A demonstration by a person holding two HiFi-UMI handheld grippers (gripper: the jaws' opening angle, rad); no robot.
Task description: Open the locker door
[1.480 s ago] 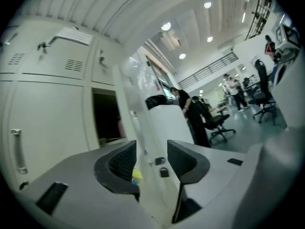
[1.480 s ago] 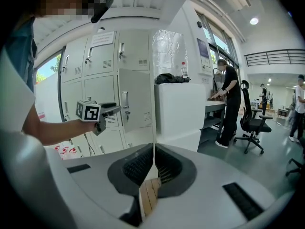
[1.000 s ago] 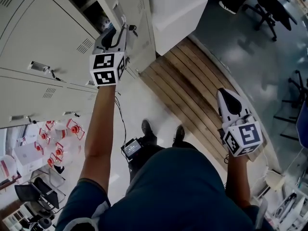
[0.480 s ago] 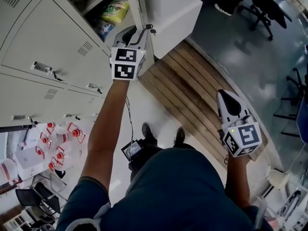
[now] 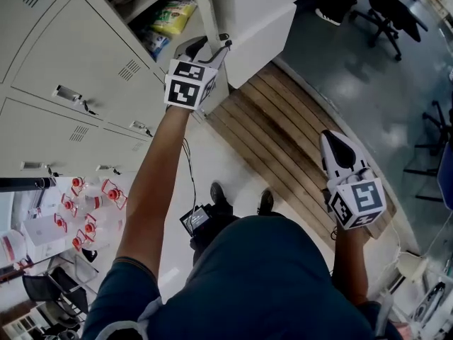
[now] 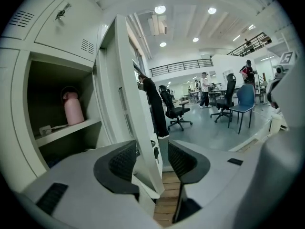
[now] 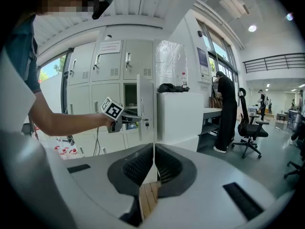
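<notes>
Door state: the locker door (image 6: 128, 104) now stands swung well out. A second ago it was barely ajar. The compartment is exposed, with a yellow-green snack bag (image 5: 173, 16) visible from the head view and a pink bottle (image 6: 71, 109) on the shelf.

My left gripper (image 5: 212, 48) has followed the door's free edge outward. Its jaws have just been opening and are now wide. The door edge runs between the pads, not pinched.

My right gripper (image 5: 333, 144) is closed, empty and over the wooden slats (image 5: 276, 129), much as before.
</notes>
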